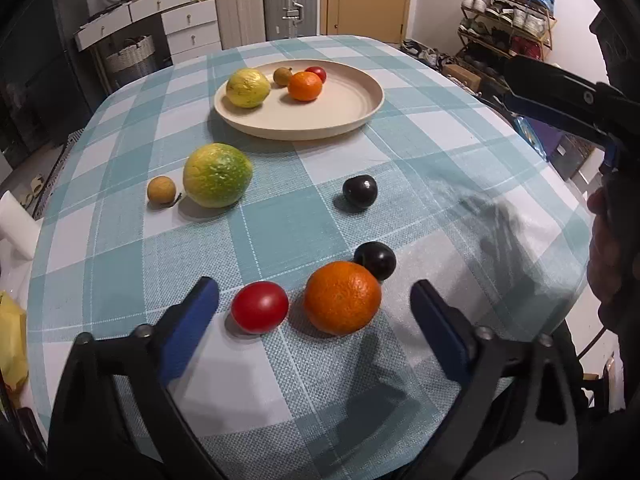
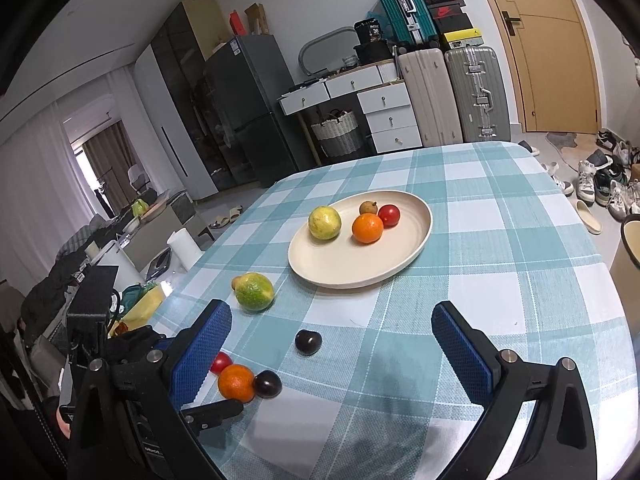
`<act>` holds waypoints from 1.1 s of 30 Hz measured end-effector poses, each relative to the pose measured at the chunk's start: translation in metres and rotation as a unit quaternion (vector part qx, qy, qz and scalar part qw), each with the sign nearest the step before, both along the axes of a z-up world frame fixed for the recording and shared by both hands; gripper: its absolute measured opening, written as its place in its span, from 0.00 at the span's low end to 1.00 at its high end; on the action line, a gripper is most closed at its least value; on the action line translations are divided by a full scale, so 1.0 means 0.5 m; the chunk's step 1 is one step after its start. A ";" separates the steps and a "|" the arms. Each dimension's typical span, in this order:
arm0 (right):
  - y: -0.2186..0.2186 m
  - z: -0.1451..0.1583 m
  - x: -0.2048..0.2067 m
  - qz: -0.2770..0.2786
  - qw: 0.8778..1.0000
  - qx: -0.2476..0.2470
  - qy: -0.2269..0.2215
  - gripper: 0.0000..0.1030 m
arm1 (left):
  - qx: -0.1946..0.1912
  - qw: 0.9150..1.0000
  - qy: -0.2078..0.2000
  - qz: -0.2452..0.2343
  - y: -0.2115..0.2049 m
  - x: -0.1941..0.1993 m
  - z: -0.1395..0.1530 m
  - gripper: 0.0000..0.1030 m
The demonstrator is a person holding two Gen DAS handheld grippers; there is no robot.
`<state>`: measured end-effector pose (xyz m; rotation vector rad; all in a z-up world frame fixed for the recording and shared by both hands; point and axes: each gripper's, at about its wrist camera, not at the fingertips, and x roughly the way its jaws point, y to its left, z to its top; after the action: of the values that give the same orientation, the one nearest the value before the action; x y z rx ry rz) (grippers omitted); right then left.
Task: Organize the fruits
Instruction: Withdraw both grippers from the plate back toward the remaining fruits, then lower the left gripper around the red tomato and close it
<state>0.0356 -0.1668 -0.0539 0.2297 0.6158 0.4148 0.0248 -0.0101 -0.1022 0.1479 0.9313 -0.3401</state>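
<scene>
A cream plate holds a yellow fruit, a small brown fruit, an orange and a red fruit. On the cloth lie a green-yellow citrus, a small tan fruit, two dark plums, an orange and a red tomato. My left gripper is open, low over the cloth, with the tomato and orange between its fingers. My right gripper is open and empty, above the table.
The checked tablecloth drops off at rounded edges. Suitcases, drawers and a fridge stand behind the table. A shoe rack stands at the right. The right gripper's arm shows at the right edge of the left wrist view.
</scene>
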 end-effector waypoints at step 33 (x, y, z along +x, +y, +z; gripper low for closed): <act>-0.007 -0.015 0.002 -0.002 1.000 0.004 0.010 0.99 | -0.085 0.996 0.023 0.022 0.097 0.022 0.020 0.54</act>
<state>0.0365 -0.1703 -0.0613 0.2432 0.6331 0.4117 0.0359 0.0384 -0.0920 -0.0373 0.9456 -0.3814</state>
